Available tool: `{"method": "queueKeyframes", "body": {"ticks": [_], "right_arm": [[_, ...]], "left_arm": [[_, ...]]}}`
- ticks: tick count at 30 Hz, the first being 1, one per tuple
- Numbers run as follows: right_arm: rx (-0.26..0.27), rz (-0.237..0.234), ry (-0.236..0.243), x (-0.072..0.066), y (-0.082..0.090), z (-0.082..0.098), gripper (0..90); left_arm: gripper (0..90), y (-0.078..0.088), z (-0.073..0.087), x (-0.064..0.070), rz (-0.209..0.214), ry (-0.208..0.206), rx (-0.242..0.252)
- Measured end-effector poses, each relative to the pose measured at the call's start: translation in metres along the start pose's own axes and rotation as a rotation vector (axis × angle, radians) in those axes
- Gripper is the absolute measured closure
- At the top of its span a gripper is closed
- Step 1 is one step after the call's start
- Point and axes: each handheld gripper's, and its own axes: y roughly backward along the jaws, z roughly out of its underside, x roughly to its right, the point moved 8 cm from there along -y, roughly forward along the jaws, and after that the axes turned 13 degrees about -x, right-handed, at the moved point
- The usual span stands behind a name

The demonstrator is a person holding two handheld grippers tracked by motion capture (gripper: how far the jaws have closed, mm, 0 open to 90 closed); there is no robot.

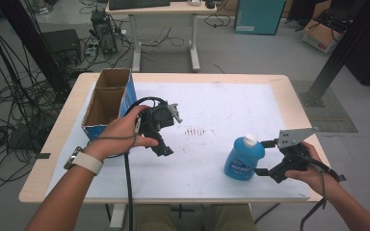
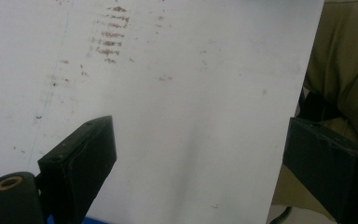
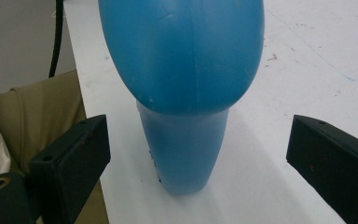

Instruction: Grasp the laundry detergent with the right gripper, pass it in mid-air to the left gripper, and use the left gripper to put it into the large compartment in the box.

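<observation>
A blue plastic bottle (image 1: 243, 159) with a white cap and a printed label stands upright on the white sheet (image 1: 221, 106), at the front right. My right gripper (image 1: 266, 158) is level with it from the right. It is open, one jaw on each side of the bottle's body (image 3: 182, 56), and neither jaw touches it. My left gripper (image 1: 166, 139) is held above the middle left of the sheet, pointing down. In the left gripper view its jaws stand wide open (image 2: 198, 135) over bare sheet, with nothing between them.
An open cardboard box (image 1: 107, 98) with blue sides stands at the table's back left, close to the left hand. Reddish smudges (image 1: 195, 131) mark the sheet's middle. The person's lap (image 2: 340, 60) is at the front edge. A desk (image 1: 164, 9) and floor cables lie beyond.
</observation>
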Motion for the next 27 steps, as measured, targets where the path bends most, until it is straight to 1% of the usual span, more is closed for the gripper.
{"method": "queueKeyframes", "body": {"ticks": [15,19,27], "right_arm": [[0.0,-0.002,0.001,-0.0002,-0.0007,0.0005,6.0],[0.002,-0.001,0.002,0.0,-0.0012,0.0005,6.0],[0.002,-0.002,0.0,-0.0002,-0.0004,0.0005,6.0]], "left_arm": [[9.9,-0.0001,0.0001,-0.0001,0.001,0.0,-0.002],[9.9,-0.0001,0.0001,-0.0005,-0.001,0.004,0.005],[9.9,-0.0004,-0.0001,-0.0002,0.0,0.0,-0.002]]}}
